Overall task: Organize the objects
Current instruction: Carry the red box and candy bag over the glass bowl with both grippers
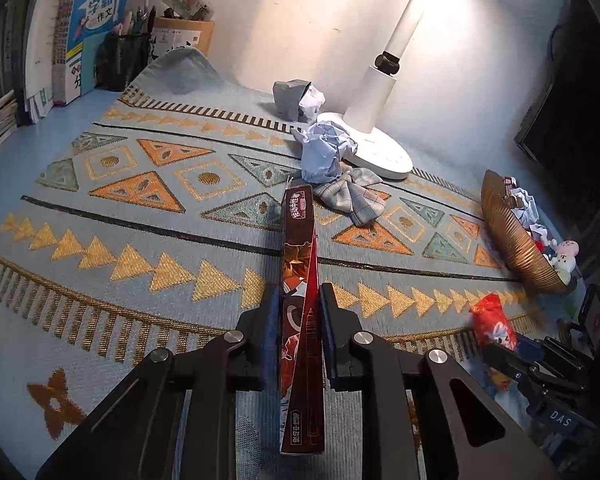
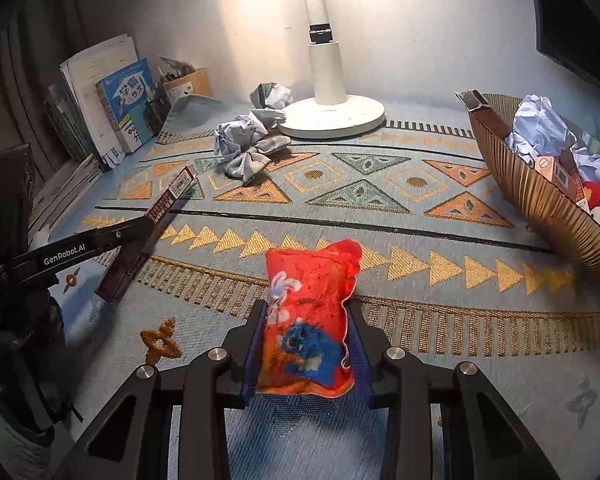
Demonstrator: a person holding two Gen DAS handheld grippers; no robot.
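Nearest, the left gripper (image 1: 300, 320) has its fingers clamped on a long, flat dark red box (image 1: 300, 320), gripped across its thin sides so that it stands on edge and points away over the patterned cloth (image 1: 140, 208) covering the worktop. The right gripper (image 2: 306, 336) has its fingers pressed on either side of a soft red pouch (image 2: 308, 320), low on its body, so the puffy top rises free. Both items appear lifted clear, probably for carrying. Further right, the ribbed golden basket (image 2: 540, 200) already holds crumpled paper and small boxes, which suggests it is the collecting place. Beyond, more crumpled paper (image 1: 324, 152) and a checked cloth (image 1: 352, 196) lie by the base of the white lamp (image 1: 380, 156), not yet gathered.
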